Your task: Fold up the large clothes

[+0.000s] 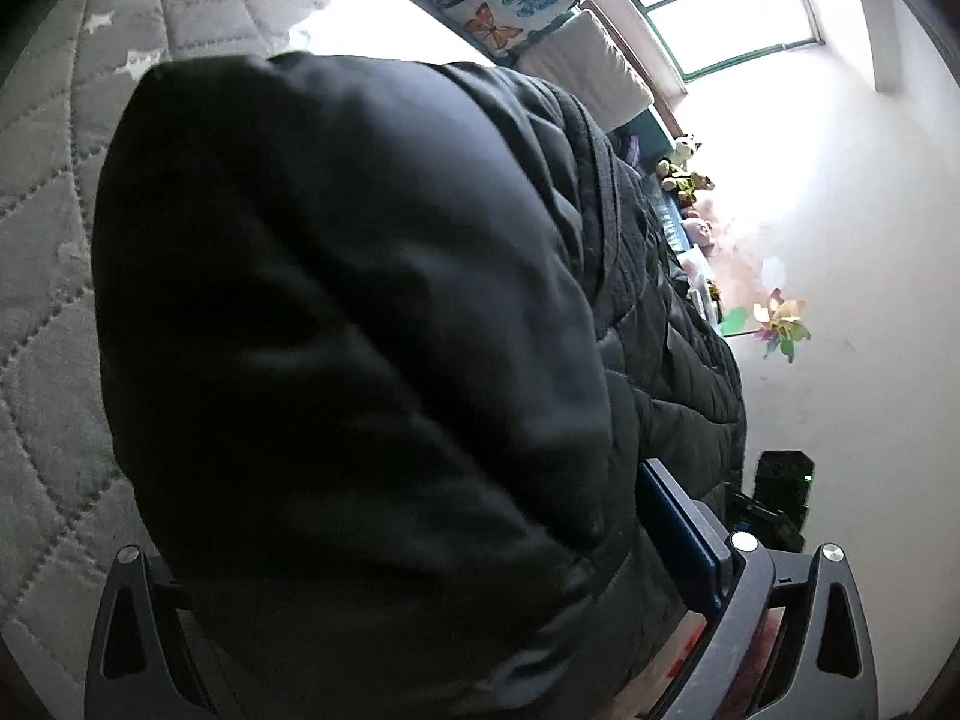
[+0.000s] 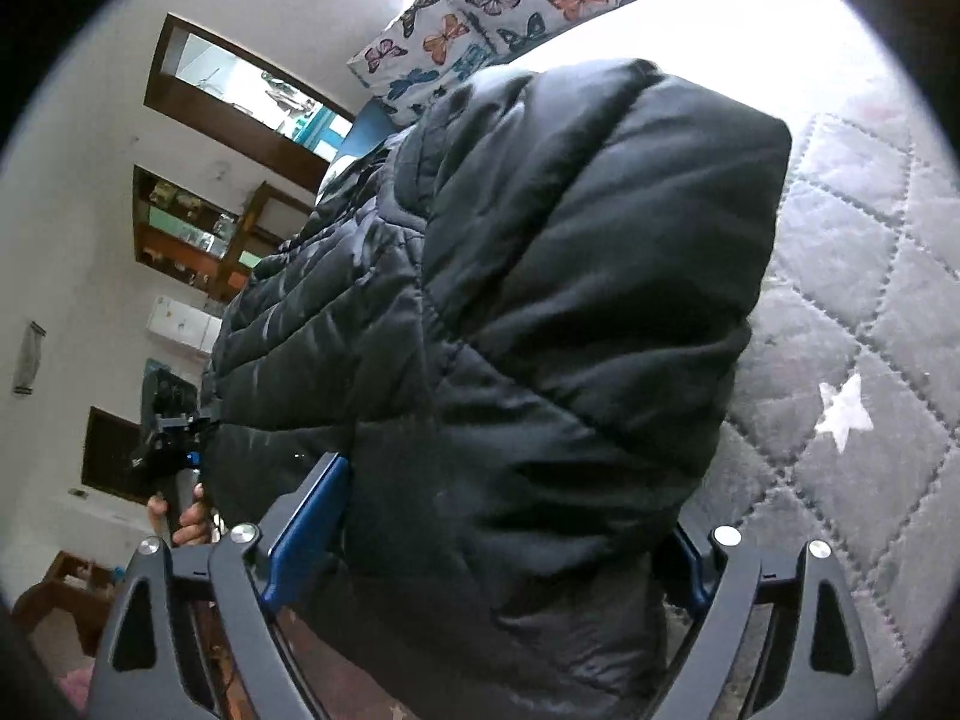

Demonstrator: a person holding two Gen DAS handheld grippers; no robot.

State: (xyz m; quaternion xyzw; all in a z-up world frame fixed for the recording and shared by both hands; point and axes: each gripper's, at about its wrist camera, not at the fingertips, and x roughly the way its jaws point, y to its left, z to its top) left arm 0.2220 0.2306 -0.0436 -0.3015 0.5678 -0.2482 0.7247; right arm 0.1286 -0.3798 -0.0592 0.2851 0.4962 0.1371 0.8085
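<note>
Left wrist view shows the left gripper (image 1: 420,570) and right gripper (image 2: 510,570) each clamping the black puffer jacket (image 1: 360,300), whose slippery padding may slide free.

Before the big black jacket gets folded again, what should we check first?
1. Left gripper has the black jacket in its jaws: ok.
2. Right gripper has the jacket in its jaws too: ok.
3. Jacket lifted off the grey quilt: cannot tell.
4. Butterfly pillows away from the jacket: ok.
5. Sleeves tucked in neatly: cannot tell, the jacket fills both views.
</note>
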